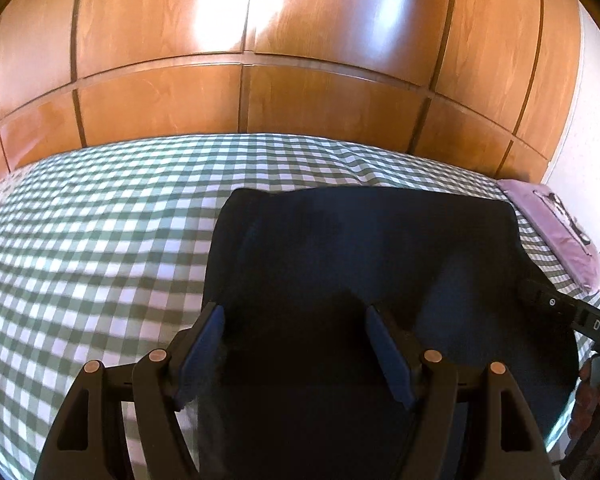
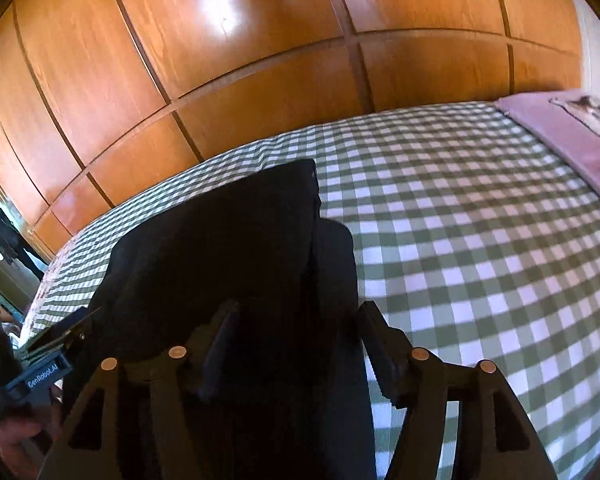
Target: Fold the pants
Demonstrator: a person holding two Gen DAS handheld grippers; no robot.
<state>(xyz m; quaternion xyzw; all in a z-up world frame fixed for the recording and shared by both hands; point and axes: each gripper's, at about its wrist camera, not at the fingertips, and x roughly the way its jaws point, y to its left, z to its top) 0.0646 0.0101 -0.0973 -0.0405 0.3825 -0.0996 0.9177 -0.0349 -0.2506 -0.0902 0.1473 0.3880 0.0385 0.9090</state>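
Left wrist: pants (image 1: 360, 264) lie crosswise on bed (image 1: 100, 220); left gripper (image 1: 296, 344), right gripper (image 2: 296, 344) both spread.

Glossy wooden wardrobe (image 1: 244, 52) panels rise behind the green-checked bed (image 1: 100, 208).

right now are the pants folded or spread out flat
Folded: the dark pants lie as a compact layered rectangle on the checked bedspread, one layer overlapping another in the right wrist view.

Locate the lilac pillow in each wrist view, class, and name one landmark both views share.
Left wrist view: lilac pillow at the right edge, beyond the dark pants.
Right wrist view: lilac pillow in the upper right corner.
Shared landmark: the green checked bedspread under the wooden wardrobe.
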